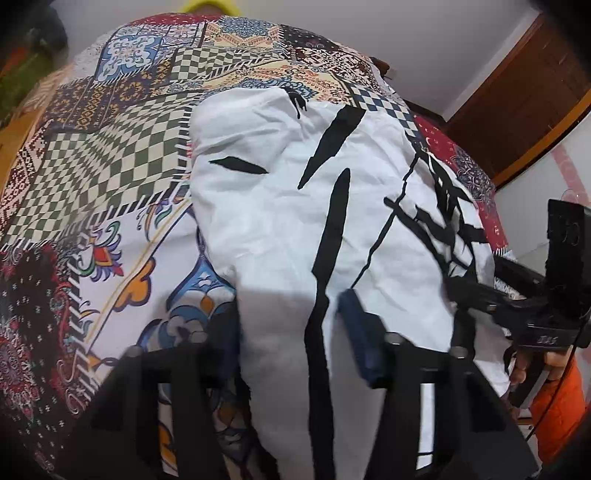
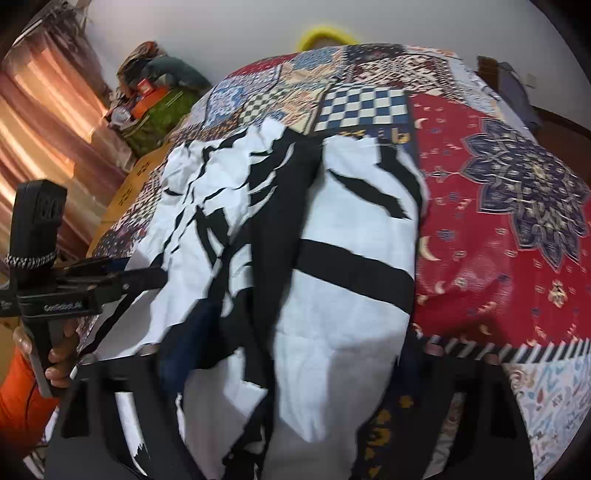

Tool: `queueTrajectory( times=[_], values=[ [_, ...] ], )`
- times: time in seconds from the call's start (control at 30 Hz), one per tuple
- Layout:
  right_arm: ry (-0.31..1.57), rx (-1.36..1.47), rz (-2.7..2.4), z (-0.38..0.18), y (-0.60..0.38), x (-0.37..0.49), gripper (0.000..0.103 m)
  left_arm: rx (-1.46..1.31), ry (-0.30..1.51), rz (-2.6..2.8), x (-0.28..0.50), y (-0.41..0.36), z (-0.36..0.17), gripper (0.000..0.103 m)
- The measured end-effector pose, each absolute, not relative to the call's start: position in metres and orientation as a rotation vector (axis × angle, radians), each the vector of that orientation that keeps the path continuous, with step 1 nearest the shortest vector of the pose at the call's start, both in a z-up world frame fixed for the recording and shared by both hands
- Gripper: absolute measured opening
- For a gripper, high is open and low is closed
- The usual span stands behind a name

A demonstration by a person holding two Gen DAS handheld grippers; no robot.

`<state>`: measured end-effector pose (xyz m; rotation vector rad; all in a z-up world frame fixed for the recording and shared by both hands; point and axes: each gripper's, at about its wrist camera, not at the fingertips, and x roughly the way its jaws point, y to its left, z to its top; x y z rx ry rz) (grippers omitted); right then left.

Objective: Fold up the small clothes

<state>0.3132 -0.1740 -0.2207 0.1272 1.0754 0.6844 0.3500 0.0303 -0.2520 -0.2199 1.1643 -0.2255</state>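
Honestly, very little writing is readable: your left tongs (image 2: 162, 275), seen from the right wrist view, carry a pale brand line on the black body that starts something like "Gen" but blurs out, and your right tongs (image 1: 452, 291), seen from the left wrist view, show only a short unreadable mark. The white garment with black streaks (image 1: 295, 206) lies rumpled on the patchwork bedspread (image 1: 110, 166), its near edge draped into both cameras. In the left wrist view the cloth passes between your left fingers; a blue pad (image 1: 360, 332) sits against it on one side, but the other pad is hidden, so you cannot tell whether it is pinched. In the right wrist view the cloth covers your right fingers as well, and you cannot tell their grip either. Only the right wrist view shows the pink curtain (image 2: 48, 122), a heap of bundles (image 2: 155, 96) beside the bed, and your left hand (image 2: 55, 354) with its orange sleeve (image 2: 22, 402). Only the left wrist view shows the brown wooden door (image 1: 524, 99). Both catch a yellow ring (image 2: 327, 35) past the far edge of the bed.
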Motion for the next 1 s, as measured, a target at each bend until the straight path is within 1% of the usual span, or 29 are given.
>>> queueTrajectory(
  times=[0.03,0.07,0.1,0.13,0.17,0.2,0.37,0.43,0.53,0.7,0.87,1.0],
  values=[
    [1.088,0.131,0.699,-0.223,-0.173,0.313,0.051,-0.225,1.165,-0.222,0.351,0.032,-0.252,0.036],
    [1.102,0.138,0.709,-0.224,-0.171,0.313,0.037,-0.232,1.165,-0.217,0.352,0.033,-0.252,0.033],
    [1.115,0.151,0.722,-0.226,-0.170,0.312,0.027,-0.247,1.165,-0.217,0.351,0.035,-0.251,0.027],
    [1.117,0.159,0.726,-0.226,-0.169,0.312,0.023,-0.253,1.162,-0.218,0.350,0.036,-0.250,0.020],
    [1.113,0.164,0.725,-0.224,-0.167,0.310,0.017,-0.254,1.153,-0.219,0.347,0.037,-0.247,0.016],
    [1.098,0.162,0.719,-0.221,-0.167,0.308,0.014,-0.248,1.141,-0.221,0.344,0.037,-0.242,0.013],
    [1.037,0.149,0.737,-0.195,-0.161,0.295,0.011,-0.158,1.045,-0.196,0.321,0.033,-0.210,0.011],
    [0.993,0.130,0.751,-0.176,-0.154,0.287,0.011,-0.131,0.994,-0.183,0.309,0.036,-0.191,0.011],
    [0.935,0.127,0.774,-0.148,-0.142,0.274,0.011,-0.119,0.911,-0.156,0.291,0.052,-0.159,0.011],
    [0.846,0.113,0.821,-0.106,-0.109,0.253,0.011,-0.120,0.827,-0.099,0.267,0.091,-0.118,0.011],
    [0.797,0.094,0.860,-0.084,-0.064,0.238,0.011,-0.126,0.776,-0.036,0.245,0.139,-0.097,0.011],
    [0.792,0.091,0.869,-0.081,-0.021,0.234,0.011,-0.140,0.768,0.010,0.235,0.178,-0.097,0.011]
  ],
)
